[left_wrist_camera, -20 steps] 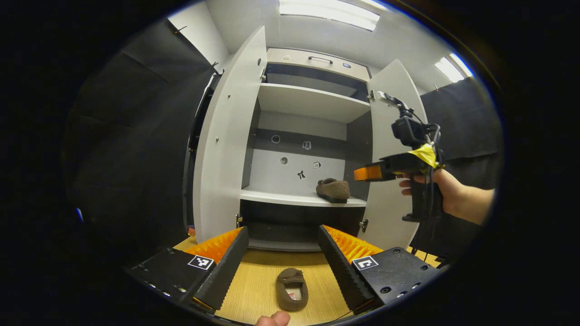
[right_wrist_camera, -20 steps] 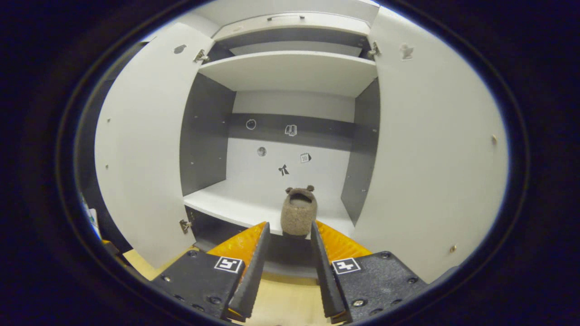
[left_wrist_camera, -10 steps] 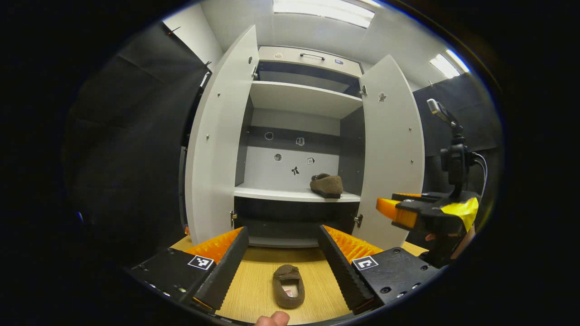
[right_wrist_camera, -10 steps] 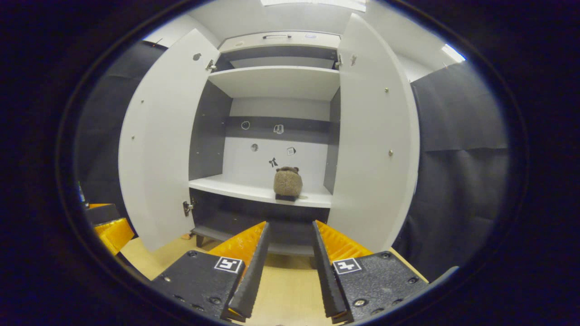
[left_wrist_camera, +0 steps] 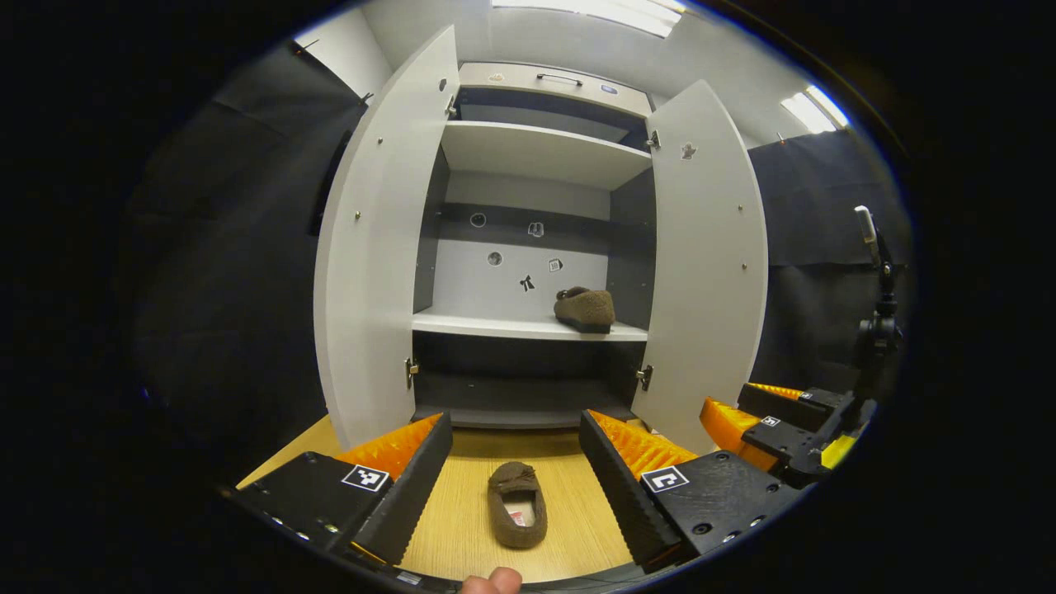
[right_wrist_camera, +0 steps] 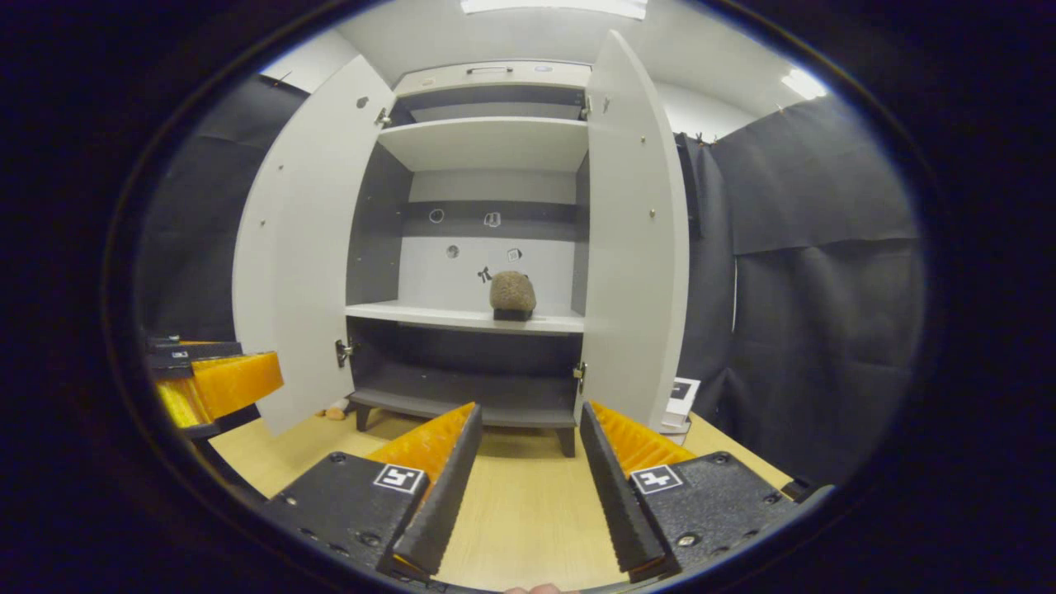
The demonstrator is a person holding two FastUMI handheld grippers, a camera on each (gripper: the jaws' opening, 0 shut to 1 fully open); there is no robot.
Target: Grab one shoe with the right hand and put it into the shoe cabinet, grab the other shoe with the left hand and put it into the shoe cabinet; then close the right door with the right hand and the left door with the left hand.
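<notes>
On the middle shelf of the cabinet, toward its right end, one shoe already sits; from the right gripper view it rests close to the shelf's front edge. The second shoe lies on the wooden floor in front of the cabinet, toe toward it, between the fingers of your left gripper as that view frames it, though apart from both. Both doors, the left door and the right door, stand wide open.

Your next job looks like the left-hand pickup, and several things could spoil it. The shoe is soft and low, so if you close on the collar alone it may fold and slip out on the lift. Coming in too steeply could drive the fingers into the floor. When you carry it in, swinging wide could knock the left door, and setting it down too near the first shoe could nudge that one off the edge.

Your left fingers are spread wide and hold nothing. Your right gripper is also wide apart and empty, touching nothing, hanging back from the cabinet above the floor; you can also see it low at the right of the left gripper view.
</notes>
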